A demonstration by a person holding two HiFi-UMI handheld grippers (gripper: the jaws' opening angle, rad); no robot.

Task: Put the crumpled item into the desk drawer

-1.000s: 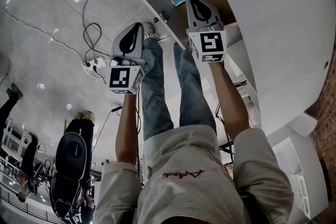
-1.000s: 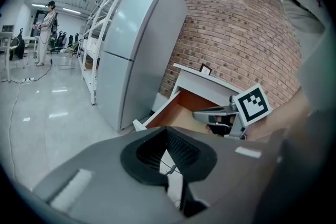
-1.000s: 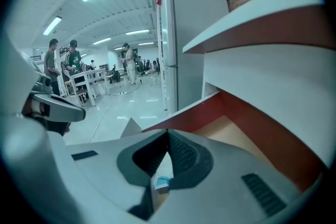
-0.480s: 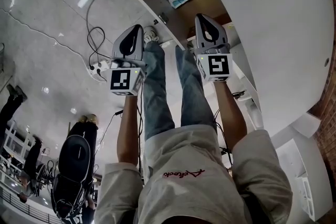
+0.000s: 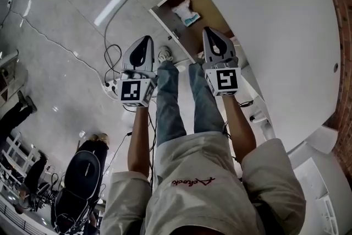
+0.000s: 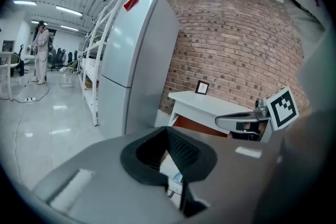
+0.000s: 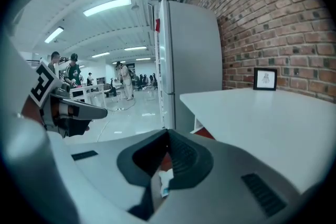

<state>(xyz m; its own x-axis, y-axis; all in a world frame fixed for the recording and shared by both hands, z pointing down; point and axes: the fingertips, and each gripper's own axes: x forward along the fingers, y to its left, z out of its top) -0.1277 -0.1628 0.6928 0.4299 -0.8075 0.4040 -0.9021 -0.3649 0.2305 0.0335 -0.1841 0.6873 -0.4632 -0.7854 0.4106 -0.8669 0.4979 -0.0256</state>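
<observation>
The crumpled item [image 5: 186, 12], a white wad with a blue patch, lies on the brown bottom of the open desk drawer [image 5: 204, 1] in the head view. My right gripper [image 5: 211, 31] is shut and empty, hanging short of the drawer's near end. My left gripper [image 5: 144, 39] is also shut and empty, over the floor to the left of the drawer front. In the left gripper view the jaws [image 6: 168, 131] meet at their tips, and the right gripper [image 6: 239, 122] shows beside the desk. In the right gripper view the jaws [image 7: 168, 134] are closed too.
The white desk top [image 5: 264, 19] fills the right of the head view; a small picture frame [image 7: 265, 78] stands on it. A tall fridge [image 6: 136, 60] stands past the desk. Cables and a power strip [image 5: 110, 84] lie on the floor, with an office chair [image 5: 80, 173] behind.
The right gripper has drawn back from beside the crumpled item in the drawer. Both grippers have risen, and the item stays in the drawer.
</observation>
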